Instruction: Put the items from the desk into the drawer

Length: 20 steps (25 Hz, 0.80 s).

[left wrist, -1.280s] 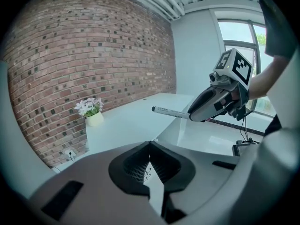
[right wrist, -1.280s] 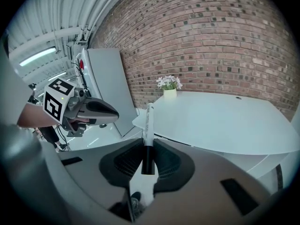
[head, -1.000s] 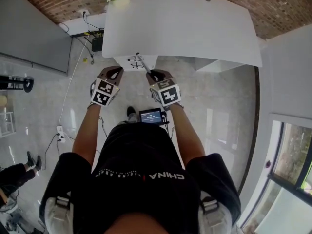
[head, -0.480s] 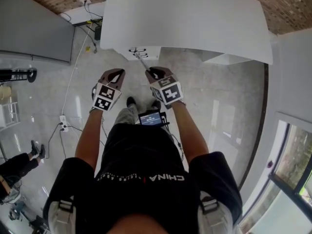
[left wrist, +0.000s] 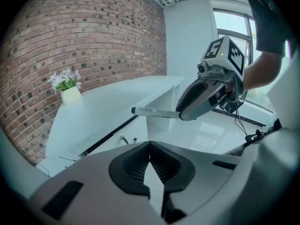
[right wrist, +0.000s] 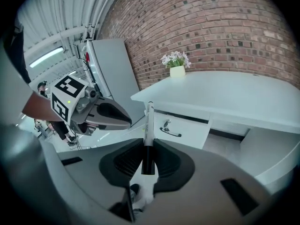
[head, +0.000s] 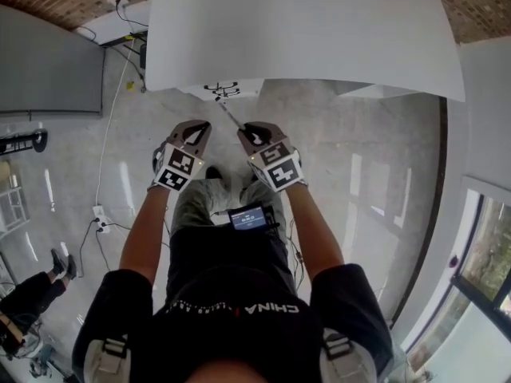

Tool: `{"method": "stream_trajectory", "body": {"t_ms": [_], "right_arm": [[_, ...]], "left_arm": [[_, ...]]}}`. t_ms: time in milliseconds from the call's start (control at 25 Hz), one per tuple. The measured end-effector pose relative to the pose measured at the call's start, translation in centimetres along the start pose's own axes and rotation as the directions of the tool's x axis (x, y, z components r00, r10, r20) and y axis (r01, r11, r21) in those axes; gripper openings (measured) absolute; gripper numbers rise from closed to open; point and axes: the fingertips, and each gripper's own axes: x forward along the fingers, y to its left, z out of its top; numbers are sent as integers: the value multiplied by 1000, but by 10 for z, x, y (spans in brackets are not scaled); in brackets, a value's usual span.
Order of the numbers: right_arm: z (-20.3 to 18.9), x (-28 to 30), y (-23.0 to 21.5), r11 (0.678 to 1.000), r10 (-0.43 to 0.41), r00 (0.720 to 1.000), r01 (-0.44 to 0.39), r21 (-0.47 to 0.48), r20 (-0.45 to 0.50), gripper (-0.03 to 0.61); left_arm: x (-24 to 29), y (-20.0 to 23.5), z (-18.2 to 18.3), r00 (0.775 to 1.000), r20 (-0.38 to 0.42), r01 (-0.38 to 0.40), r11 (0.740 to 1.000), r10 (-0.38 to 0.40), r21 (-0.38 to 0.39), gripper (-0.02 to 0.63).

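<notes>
Slippage is looming: the right gripper (right wrist: 148,148) is pinching only the dark tail of the marker (right wrist: 149,118) in its jaws, short of the drawer (right wrist: 190,125) under the table (right wrist: 243,97), so a knock there could lever it loose. The left gripper (left wrist: 150,145) is hovering alongside, jaws closed on nothing.

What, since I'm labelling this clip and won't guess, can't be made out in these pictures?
Inside of the drawer: the right gripper view shows only its front and handle; in the head view the desk covers most of it.
Print on the marker: too small to read in the left gripper view.
Far edge of the desk: cut off by the top edge of the head view.
</notes>
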Motion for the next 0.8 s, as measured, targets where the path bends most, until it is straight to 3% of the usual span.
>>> {"method": "stream_trajectory", "body": {"t_ms": [440,800], "right_arm": [[-102,126,-66,995,35,999,-36,-92,-13,75],[-153,215,-109,981,59,997,-49,-186,47,74]], "left_arm": [[149,32,-109,999,40,0,999,-2,54,12],[246,62,-181,995,93,-50,993,41,103,12]]}}
